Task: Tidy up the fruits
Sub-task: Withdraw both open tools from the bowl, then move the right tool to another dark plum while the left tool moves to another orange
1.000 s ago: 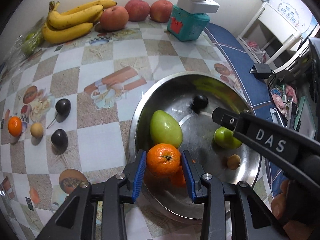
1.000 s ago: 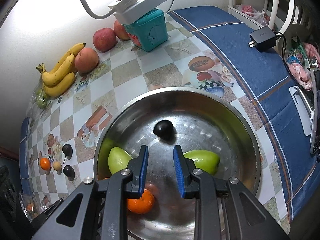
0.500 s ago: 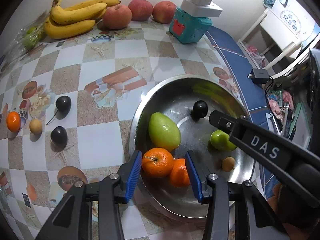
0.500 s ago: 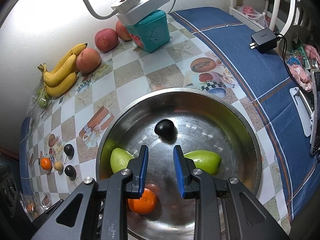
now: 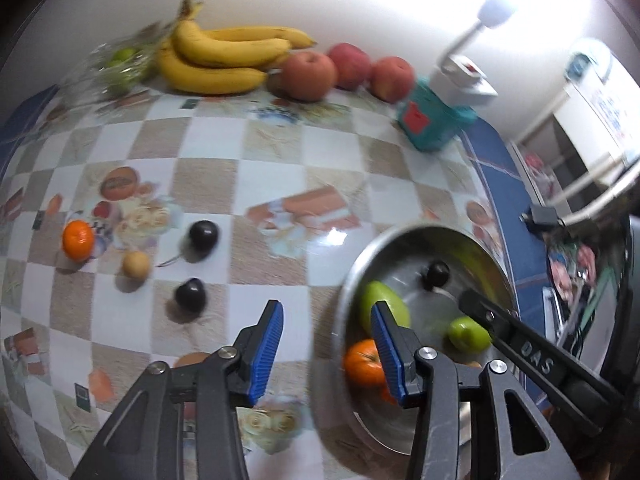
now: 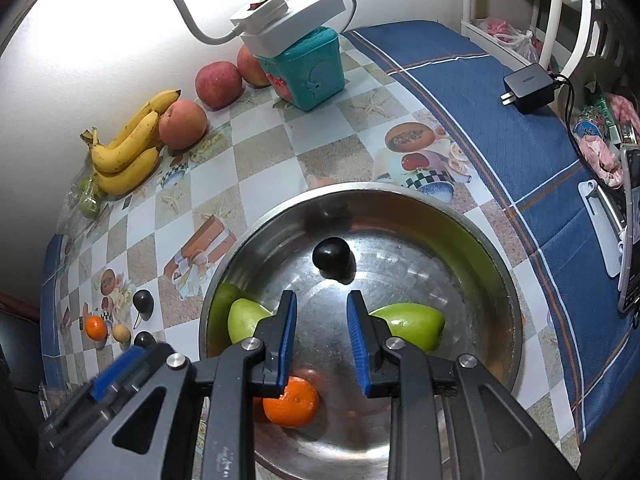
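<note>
A steel bowl (image 6: 472,232) (image 5: 360,264) holds two green fruits (image 6: 412,324), a dark plum (image 6: 330,256), and oranges (image 6: 294,402) (image 5: 362,362). My left gripper (image 5: 326,354) is open and empty, above the table just left of the bowl's rim. My right gripper (image 6: 322,340) is open and empty, hovering over the bowl's middle. On the tablecloth at the left lie an orange (image 5: 77,239), a small tan fruit (image 5: 136,265) and two dark plums (image 5: 204,234) (image 5: 191,295).
Bananas (image 5: 224,56), three red apples (image 5: 308,74) and bagged green fruit (image 5: 120,64) line the back wall. A teal box with a white lamp base (image 6: 308,64) stands at the back. A black charger (image 6: 528,88) lies on the blue cloth at right.
My left gripper has let go of the orange, which now lies in the bowl, and has swung left away from the bowl. My right gripper has stayed put.
</note>
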Demonstrator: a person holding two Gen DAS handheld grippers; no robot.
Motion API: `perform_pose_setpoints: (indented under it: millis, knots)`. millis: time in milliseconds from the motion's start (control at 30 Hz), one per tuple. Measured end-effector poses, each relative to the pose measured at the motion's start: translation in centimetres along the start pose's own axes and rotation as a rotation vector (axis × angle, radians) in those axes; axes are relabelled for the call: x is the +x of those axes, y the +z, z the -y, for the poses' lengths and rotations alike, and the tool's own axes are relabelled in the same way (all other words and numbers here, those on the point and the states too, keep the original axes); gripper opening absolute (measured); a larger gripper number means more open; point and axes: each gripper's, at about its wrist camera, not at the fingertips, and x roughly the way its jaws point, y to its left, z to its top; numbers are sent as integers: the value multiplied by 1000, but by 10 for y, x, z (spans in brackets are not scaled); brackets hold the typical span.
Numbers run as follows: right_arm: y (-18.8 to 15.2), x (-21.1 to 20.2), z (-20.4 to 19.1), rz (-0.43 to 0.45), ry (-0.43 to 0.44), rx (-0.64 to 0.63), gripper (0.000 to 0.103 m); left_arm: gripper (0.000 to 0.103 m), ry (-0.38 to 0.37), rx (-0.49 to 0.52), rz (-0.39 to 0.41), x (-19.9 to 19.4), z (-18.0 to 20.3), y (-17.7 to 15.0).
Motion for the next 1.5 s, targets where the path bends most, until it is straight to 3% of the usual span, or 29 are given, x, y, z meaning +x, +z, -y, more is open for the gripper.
perform_pose_setpoints:
  millis: [100,133,367,533,633,800,867,1000,1133,1500]
  knots:
    - [-1,5,-5,-21,-29,-15,35,59,27,-54,-2,0,-17,3]
    - [-2,7,-6,-24,-35,-17,42,60,37,-66,-3,1,-21,4]
    - [-6,10,-11,-26,-50,-33,64,85,90,-160,-14,8,-49,3]
    - [-7,14,-12,-35,-62,-41,68,98,112,-190,-14,12,-59,3]
    - [-7,14,-13,-28,-64,-43,81,100,118,-196,-16,14,-61,3]
    - [-7,13,-14,-17,-68,-49,83,103,143,-196,-13,15,-64,1]
    - [-7,14,-14,-16,-68,-47,91,103,148,-201,-9,15,-65,1]
    - [-8,14,-14,-10,-60,-43,92,103,150,-224,-8,17,-70,0]
    - [-7,14,-16,2,-74,-55,103,103,171,-226,-8,18,-73,-1]
    - [-7,12,-22,13,-37,-55,103,103,203,-176,30,6,-72,7]
